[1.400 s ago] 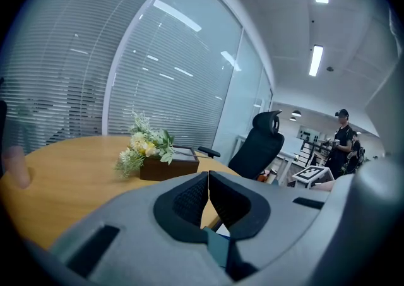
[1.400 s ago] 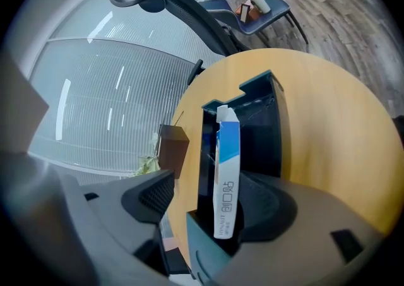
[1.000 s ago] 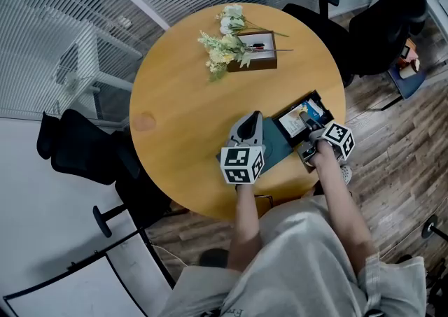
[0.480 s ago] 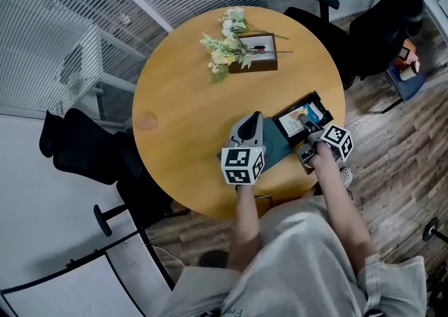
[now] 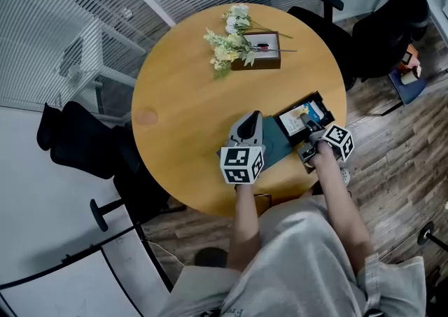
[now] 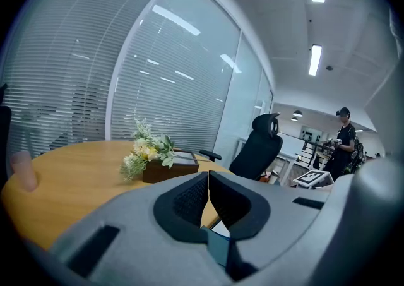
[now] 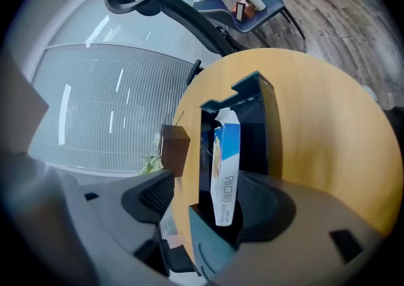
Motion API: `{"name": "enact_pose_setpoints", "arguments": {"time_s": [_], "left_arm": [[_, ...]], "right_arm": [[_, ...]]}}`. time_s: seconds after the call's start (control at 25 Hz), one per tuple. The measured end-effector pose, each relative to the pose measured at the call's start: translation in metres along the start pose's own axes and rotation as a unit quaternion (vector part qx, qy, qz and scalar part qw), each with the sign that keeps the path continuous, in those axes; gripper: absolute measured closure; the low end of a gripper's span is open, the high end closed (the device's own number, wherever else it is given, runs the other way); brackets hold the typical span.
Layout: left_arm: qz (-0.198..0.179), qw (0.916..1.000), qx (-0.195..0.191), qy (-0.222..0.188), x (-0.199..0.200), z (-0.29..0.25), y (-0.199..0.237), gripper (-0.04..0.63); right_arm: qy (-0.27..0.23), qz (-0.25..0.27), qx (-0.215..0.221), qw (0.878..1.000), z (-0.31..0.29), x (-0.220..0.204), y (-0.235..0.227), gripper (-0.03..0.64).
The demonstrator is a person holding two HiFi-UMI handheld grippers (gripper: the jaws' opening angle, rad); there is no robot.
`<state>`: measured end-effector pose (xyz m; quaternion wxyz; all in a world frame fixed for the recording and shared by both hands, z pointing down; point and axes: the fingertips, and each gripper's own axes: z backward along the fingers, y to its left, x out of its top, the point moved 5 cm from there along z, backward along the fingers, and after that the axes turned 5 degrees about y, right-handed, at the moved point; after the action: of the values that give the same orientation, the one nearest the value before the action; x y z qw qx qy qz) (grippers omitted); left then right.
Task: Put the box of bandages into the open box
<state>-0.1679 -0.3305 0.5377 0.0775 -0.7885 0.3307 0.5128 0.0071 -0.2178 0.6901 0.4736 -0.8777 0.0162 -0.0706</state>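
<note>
Wooden and round, the table carries the open box at about 4 o'clock, near its rim. The box is black, and its teal lid lies flat toward 8 o'clock of it. The box of bandages, white and blue, lies inside the open box.

The right gripper reaches in from 5 o'clock. In the right gripper view its jaws stand released and wide apart. The box of bandages sits edge-on between them, close against the jaw on the 3 o'clock side and well clear of the other. Its far end points into the dark box.

The left gripper rests over the teal lid and points toward 12 o'clock. Its jaws are clenched, tips touching. A teal sliver shows below them; whether it is pinched cannot be told.

Flowers and a brown holder sit near 12 o'clock.
</note>
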Motion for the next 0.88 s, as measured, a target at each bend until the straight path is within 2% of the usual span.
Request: {"name": "enact_pose_setpoints", "arguments": {"time_s": [0.56,0.88], "left_arm": [[0.000,1.0000,0.003,0.000,-0.001,-0.002,0.006,0.584],[-0.016,0.9999,0.001,0.003,0.000,0.003,-0.009,0.584]], "right_arm": [[-0.003,0.013,-0.012,1.000,-0.003,0.007,0.000,0.318],[-0.002,0.013,0.006,1.000,0.007,0.009,0.002,0.318]]}}
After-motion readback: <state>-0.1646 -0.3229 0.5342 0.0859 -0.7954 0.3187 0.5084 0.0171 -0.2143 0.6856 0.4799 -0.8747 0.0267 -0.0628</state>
